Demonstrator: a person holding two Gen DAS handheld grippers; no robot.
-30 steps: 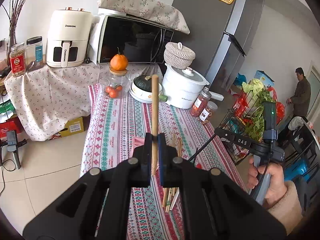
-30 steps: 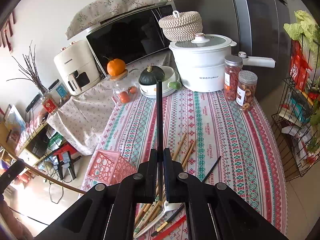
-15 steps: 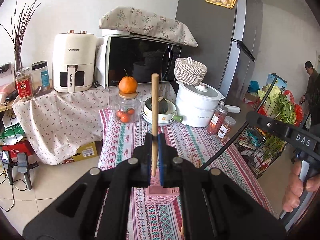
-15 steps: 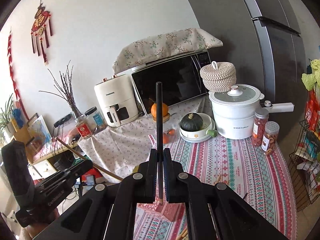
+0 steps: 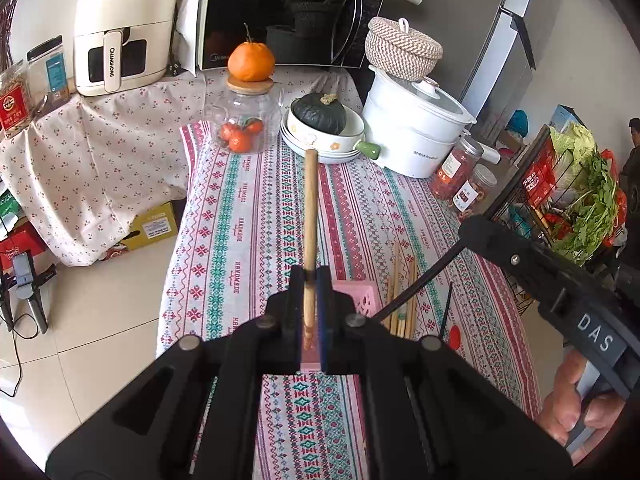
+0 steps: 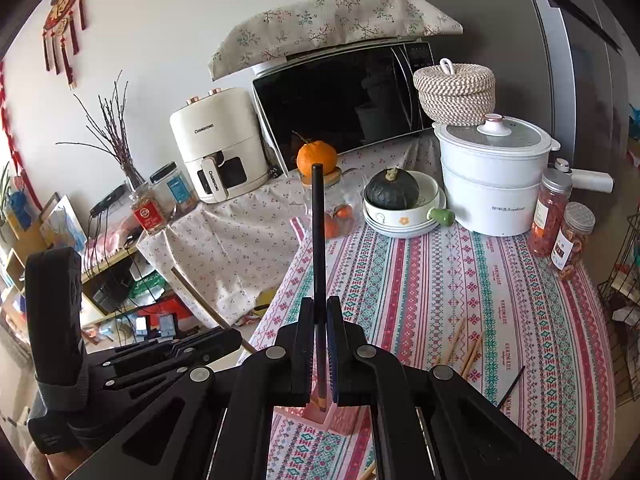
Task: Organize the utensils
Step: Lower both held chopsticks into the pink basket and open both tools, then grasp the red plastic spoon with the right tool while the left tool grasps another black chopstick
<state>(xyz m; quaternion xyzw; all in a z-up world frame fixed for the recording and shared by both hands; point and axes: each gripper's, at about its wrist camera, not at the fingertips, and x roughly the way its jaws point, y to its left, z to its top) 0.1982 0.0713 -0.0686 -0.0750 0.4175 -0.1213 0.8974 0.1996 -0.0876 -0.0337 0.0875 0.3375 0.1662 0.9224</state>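
My left gripper (image 5: 310, 280) is shut on a wooden chopstick (image 5: 310, 208) that points away from me over the patterned tablecloth. My right gripper (image 6: 319, 312) is shut on a black chopstick (image 6: 318, 232), also pointing away. A pink slotted basket (image 5: 360, 296) sits on the table just under both grippers; it shows below my right jaws too (image 6: 340, 416). Several loose wooden chopsticks (image 5: 402, 296) and a black one (image 5: 445, 308) lie right of the basket. The right gripper's body (image 5: 540, 276) crosses the left wrist view.
At the table's far end stand a glass jar (image 5: 244, 124) with an orange on top, a bowl with a dark squash (image 5: 320, 120), a white pot (image 5: 416, 128) and two spice jars (image 5: 464, 180). A wire vegetable rack (image 5: 560, 200) stands right of the table.
Both grippers have tilted downward and moved closer over the table, above the pink basket. Each still holds its chopstick.
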